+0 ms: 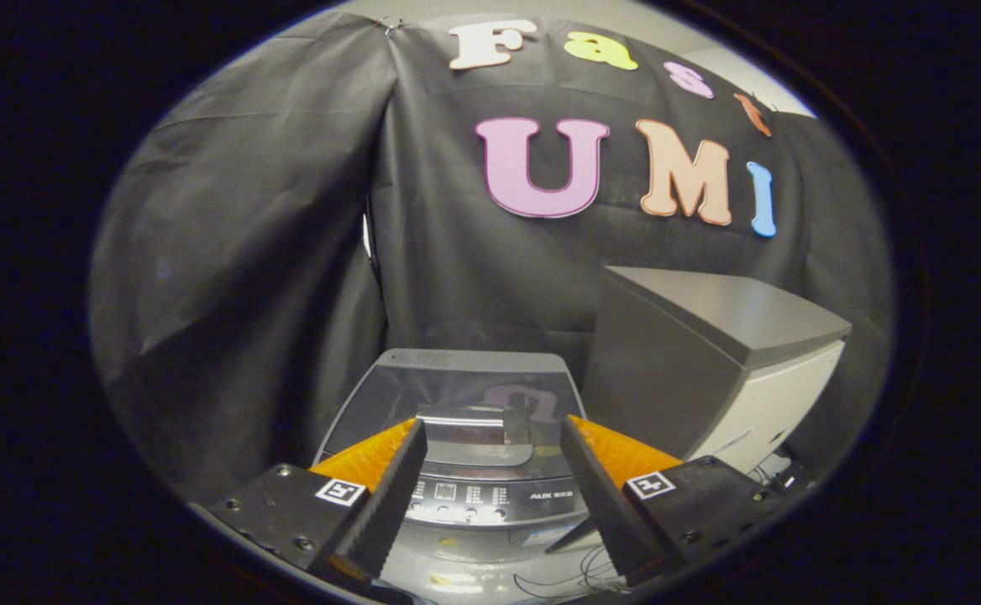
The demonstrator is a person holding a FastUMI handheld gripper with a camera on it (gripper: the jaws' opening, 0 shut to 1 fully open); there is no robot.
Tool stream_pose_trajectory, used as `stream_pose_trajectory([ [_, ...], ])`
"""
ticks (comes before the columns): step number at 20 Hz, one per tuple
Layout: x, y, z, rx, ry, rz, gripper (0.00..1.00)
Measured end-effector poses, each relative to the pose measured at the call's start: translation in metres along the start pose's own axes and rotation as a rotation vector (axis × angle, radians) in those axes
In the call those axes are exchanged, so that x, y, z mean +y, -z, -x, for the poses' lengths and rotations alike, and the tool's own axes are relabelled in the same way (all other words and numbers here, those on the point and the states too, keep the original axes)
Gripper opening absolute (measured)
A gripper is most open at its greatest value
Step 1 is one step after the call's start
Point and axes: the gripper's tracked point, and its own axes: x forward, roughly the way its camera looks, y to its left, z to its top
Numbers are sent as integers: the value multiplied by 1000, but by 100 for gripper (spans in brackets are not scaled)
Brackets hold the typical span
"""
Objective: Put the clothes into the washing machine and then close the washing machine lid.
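A black cloth wall point(272, 252) closes off the far side of the booth, hanging in loose folds with a seam running down where two panels meet.

To the right, near that wall, stands a grey and white box-shaped cabinet point(709, 370) with a flat top, taller than the machine beside it.

Left of the cabinet, and just beyond the gripper, is the washing machine point(474, 504), a top-loader seen from above and in front. Its lid point(465, 391) is down, a dark glossy pane in a grey frame that mirrors the wall behind. A grey handle recess point(478, 454) sits at the lid's near edge, and nearer still runs the control panel point(478, 496) with small buttons and print too fine to make out. No clothes can be made out on or around the machine.

The gripper point(490, 437) hovers above the machine's near edge with its two fingers point(390, 487) spread wide apart, grasping nothing; the lid's handle recess and control panel show in the gap between them. Each finger mount carries a small square black-and-white marker point(340, 491).

Thin dark cables point(591, 571) lie loosely at the machine's near right corner.
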Motion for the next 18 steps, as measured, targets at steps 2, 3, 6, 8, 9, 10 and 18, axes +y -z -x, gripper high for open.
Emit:
stream_pose_trajectory([
  [2,-6,2,17,-27,12,19,97],
  [3,-9,4,28,-38,16,21,97],
  [6,-16,2,57,-89,23,11,97],
  [8,-22,0,72,-119,30,25,96],
  [9,-25,2,80,-124,29,10,96],
  [10,-24,2,85,-128,14,-3,96],
  [18,-49,-16,137,-212,-7,-36,96],
])
